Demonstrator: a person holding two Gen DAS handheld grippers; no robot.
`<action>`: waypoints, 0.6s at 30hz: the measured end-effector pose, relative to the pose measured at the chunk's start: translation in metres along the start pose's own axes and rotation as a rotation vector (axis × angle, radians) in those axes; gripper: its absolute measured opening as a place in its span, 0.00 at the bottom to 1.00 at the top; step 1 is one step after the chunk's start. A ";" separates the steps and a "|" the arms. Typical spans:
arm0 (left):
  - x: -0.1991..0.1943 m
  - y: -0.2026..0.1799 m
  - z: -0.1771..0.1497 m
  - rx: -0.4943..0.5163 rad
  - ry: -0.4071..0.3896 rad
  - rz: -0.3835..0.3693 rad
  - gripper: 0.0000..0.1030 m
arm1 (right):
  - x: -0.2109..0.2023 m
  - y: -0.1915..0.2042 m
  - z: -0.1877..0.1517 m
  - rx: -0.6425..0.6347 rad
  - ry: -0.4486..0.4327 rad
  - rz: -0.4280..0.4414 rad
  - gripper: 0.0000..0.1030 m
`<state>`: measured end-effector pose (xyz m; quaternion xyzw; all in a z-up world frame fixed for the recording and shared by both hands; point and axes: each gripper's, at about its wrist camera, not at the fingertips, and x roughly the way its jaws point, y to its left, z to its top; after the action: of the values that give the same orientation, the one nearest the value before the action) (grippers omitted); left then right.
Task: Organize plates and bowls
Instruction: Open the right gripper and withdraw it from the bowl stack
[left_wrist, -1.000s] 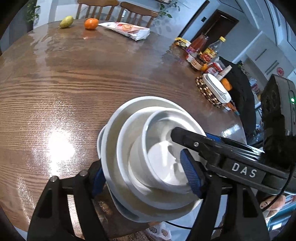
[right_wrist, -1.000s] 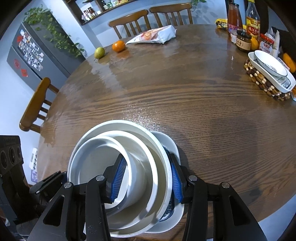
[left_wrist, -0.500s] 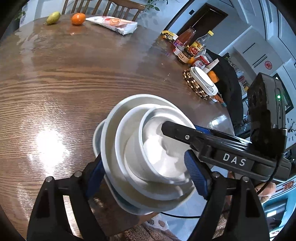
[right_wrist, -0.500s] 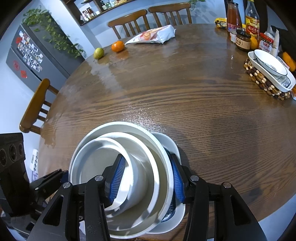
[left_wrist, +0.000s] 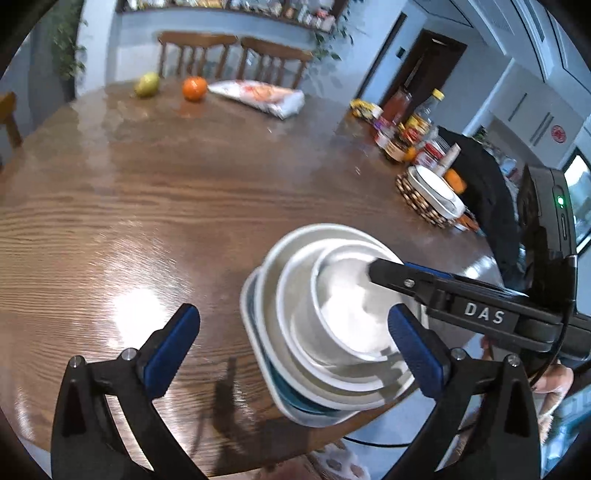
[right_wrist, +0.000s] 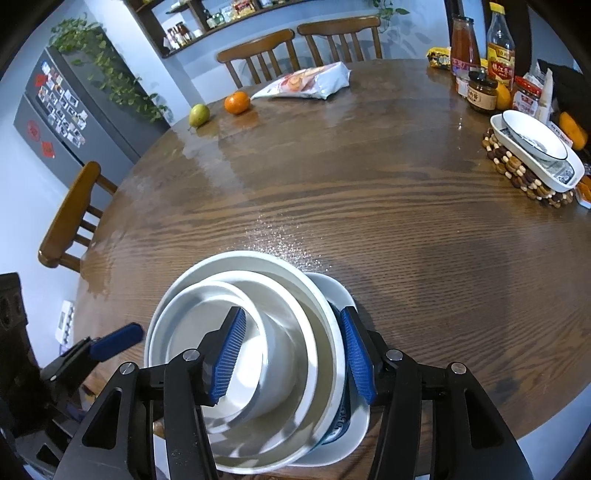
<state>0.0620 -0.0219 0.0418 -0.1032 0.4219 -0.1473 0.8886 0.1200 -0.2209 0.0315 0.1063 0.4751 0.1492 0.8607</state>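
Right wrist view | my right hand-held gripper (right_wrist: 291, 354) clamps nested bowl stack (right_wrist: 258, 354) rims, lower centre | left hand-held gripper (left_wrist: 295, 339) released | step: stacking done | next: release right, likely.

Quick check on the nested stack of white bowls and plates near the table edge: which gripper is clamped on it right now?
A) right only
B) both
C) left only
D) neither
A: the right gripper has its blue pads pinching the rims of the nested stack of white bowls and plates, while the left gripper stands wide open, one pad well clear of the stack.
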 end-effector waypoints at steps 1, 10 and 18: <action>-0.003 -0.001 -0.001 0.006 -0.013 0.016 0.99 | -0.003 -0.001 -0.001 0.004 -0.011 0.001 0.55; -0.026 -0.013 -0.025 0.102 -0.105 0.102 0.99 | -0.048 -0.001 -0.020 -0.057 -0.200 -0.091 0.69; -0.033 -0.023 -0.053 0.176 -0.116 0.094 0.99 | -0.071 0.014 -0.052 -0.172 -0.340 -0.123 0.81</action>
<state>-0.0026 -0.0347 0.0396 -0.0132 0.3598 -0.1356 0.9230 0.0374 -0.2308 0.0644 0.0269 0.3140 0.1160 0.9419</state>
